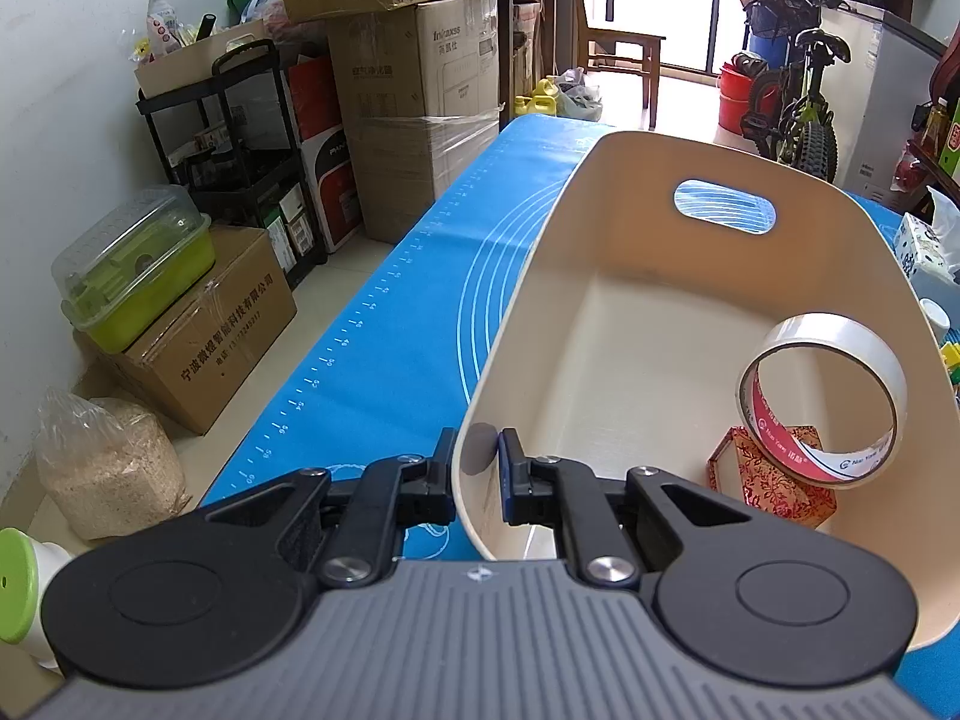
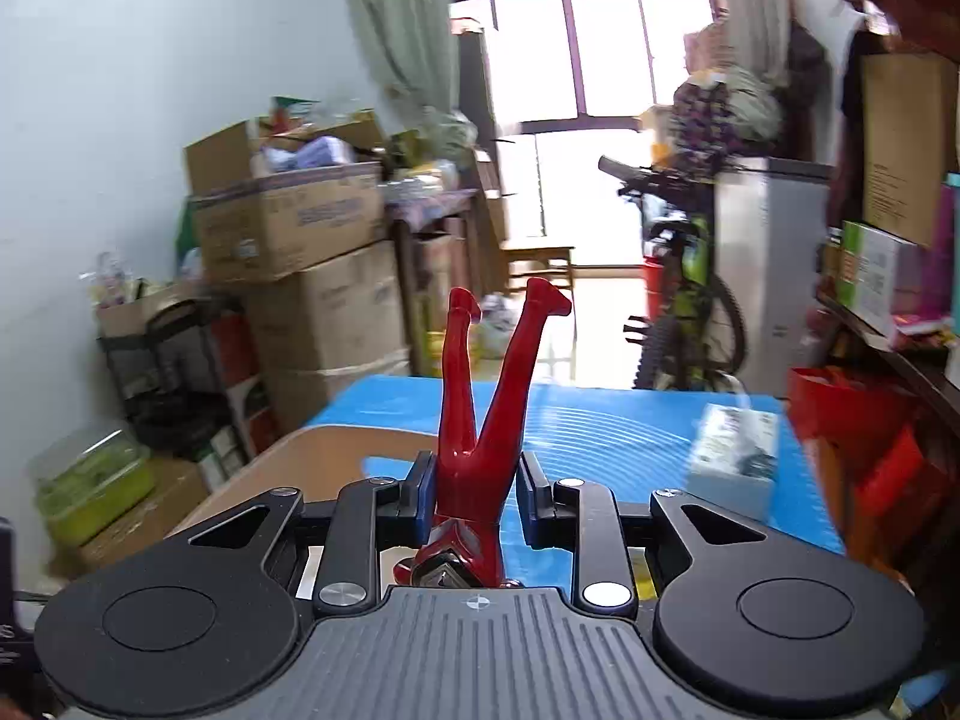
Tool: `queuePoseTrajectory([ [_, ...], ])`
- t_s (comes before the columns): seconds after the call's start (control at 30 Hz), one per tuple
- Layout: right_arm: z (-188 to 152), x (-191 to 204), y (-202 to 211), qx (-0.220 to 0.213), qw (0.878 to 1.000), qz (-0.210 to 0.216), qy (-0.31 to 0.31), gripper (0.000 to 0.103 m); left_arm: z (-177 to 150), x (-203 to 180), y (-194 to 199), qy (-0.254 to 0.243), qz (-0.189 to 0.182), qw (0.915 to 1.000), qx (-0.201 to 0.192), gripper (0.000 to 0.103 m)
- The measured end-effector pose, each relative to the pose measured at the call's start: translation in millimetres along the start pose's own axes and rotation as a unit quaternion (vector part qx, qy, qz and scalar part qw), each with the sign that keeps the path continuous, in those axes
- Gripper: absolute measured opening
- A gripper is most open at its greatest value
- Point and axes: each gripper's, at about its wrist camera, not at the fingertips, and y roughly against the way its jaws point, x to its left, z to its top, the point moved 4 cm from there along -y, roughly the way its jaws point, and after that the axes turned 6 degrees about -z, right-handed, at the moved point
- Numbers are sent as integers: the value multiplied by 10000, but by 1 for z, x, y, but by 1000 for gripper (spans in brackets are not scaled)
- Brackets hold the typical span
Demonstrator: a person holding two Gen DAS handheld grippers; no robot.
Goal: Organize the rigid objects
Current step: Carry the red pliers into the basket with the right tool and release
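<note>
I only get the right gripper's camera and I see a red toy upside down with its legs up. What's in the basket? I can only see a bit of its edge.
Observer: A roll of clear tape stands on edge inside the basket, leaning on a small red patterned box.
Operator: Is the basket just sitting there by itself?
Observer: No, the left gripper is pinching the basket's near rim, one finger outside the wall and one inside.
Operator: Is there room for my toy?
Observer: Yes, most of the basket's floor is bare; the tape and box sit in its near right corner.
</note>
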Motion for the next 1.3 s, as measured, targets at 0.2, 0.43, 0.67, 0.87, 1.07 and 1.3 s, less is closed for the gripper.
queuePoseTrajectory([
  [0.2,-4,43,-10,136,9988,405,256,36,0,-1,0,16,-2,10000,1,15],
  [0.43,-26,83,-25,558,9936,775,611,36,0,-1,0,14,-8,10000,1,15],
  [0.67,-61,103,-35,1165,9841,935,960,36,0,-1,0,20,-6,10000,5,15],
  [0.87,-79,104,-44,1594,9772,956,1025,36,1,0,0,30,-9,10000,7,15],
  [1.07,-76,94,-43,1684,9772,1037,776,47,1,0,0,38,-6,10000,4,15],
  [1.3,-53,68,-20,1347,9845,1023,468,54,2,-2,1,32,20,10000,-13,15],
])
